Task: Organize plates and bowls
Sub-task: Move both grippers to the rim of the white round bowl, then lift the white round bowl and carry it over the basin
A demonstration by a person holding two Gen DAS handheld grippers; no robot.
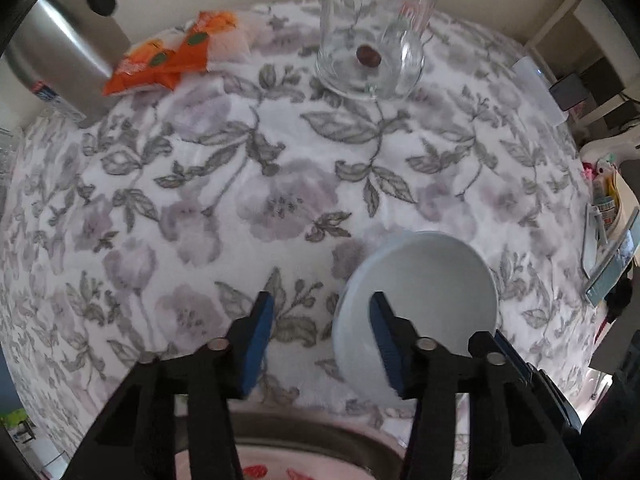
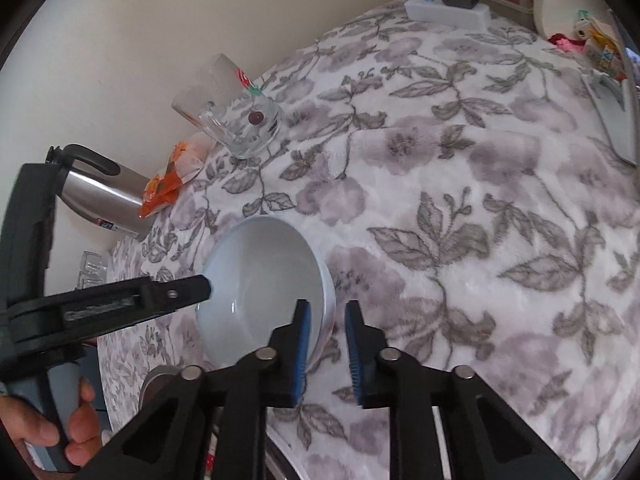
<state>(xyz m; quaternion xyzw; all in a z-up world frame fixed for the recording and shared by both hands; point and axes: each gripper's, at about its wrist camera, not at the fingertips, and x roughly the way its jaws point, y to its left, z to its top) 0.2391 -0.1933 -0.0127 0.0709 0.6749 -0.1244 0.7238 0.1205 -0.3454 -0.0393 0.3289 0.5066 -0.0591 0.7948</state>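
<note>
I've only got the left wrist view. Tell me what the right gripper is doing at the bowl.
Observer: The right gripper straddles the bowl's near rim, one pad inside and one outside, shut on the wall.
Operator: Describe my left gripper from that side.
Observer: The left gripper comes in side-on, its tip right at the bowl's opposite rim.
Operator: Say what's holding it.
Observer: A hand holds it from below, at the picture's lower left.
</note>
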